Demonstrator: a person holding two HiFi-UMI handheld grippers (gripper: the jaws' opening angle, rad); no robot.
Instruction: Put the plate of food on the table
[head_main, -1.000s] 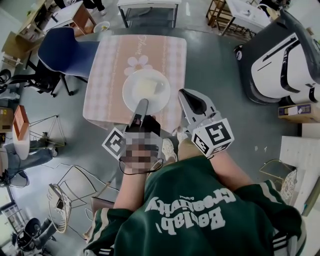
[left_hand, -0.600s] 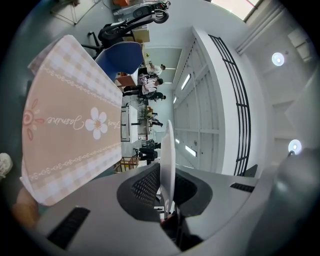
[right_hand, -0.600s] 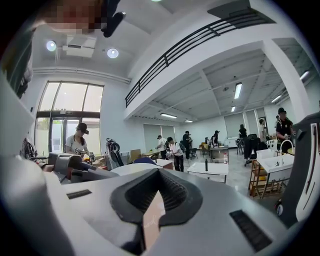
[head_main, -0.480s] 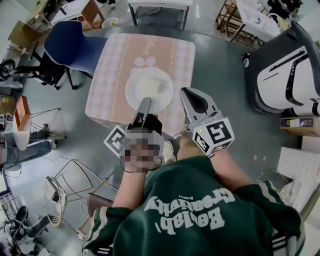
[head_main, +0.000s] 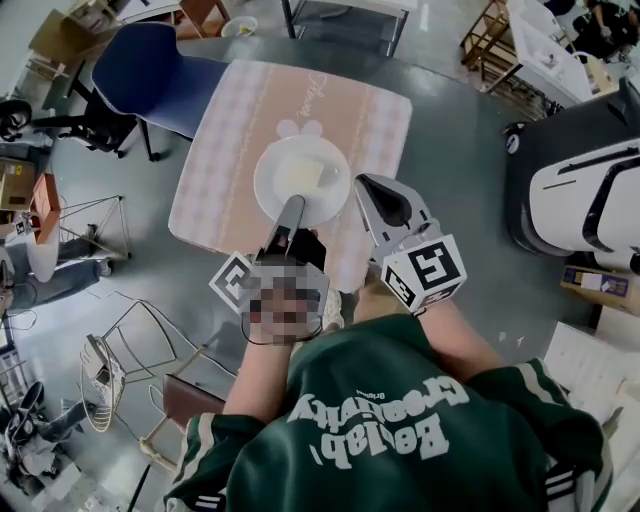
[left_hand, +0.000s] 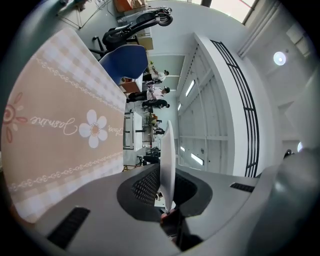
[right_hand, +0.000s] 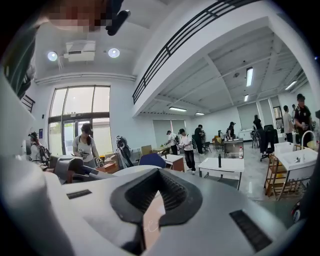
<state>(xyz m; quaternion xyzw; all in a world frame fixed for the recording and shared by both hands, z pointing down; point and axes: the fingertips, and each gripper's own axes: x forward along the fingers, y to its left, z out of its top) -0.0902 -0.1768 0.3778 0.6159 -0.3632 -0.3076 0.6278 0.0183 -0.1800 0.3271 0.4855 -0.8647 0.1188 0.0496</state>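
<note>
White plate (head_main: 268, 182) rim gripped by left claw (head_main: 292, 207) over pink-clothed bench (head_main: 240, 120); right claw (head_main: 366, 187) clenched, empty.

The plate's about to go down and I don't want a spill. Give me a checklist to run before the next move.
1. Left gripper shut on the plate rim: ok.
2. Food sitting on the plate: ok.
3. Plate over the table: ok.
4. Plate resting on the table: not ok; the left gripper view shows a gap between them.
5. Spot under the plate free: cannot tell, the plate hides it.
6. Right gripper empty, jaws together: ok.
</note>
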